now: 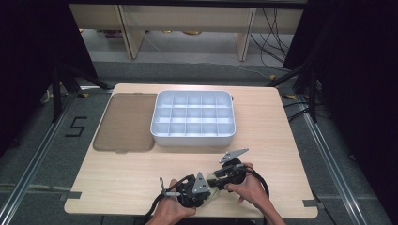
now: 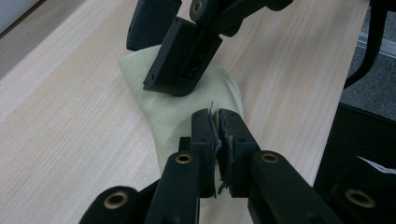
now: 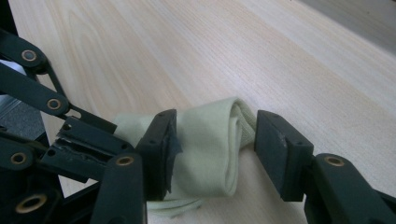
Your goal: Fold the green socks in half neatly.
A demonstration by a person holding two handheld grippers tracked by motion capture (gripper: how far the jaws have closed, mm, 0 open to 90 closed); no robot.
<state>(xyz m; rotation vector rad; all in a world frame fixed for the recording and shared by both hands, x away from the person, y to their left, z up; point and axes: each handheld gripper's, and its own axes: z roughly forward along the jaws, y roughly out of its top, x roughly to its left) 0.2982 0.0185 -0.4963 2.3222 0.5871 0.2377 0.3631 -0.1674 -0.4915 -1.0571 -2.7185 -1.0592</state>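
A pale green sock lies partly rolled on the wooden table, close to its front edge. My right gripper is open and straddles the rolled part. Its left pad rests against the fabric, while the right pad stands a little clear of it. My left gripper is shut, its tips pinching a thin bit of the sock at the other end. In the high view both grippers meet over the sock, each held in a hand.
A white tray divided into several compartments stands at the middle back of the table. A brown translucent lid lies flat to its left. The table's front edge runs just below the hands.
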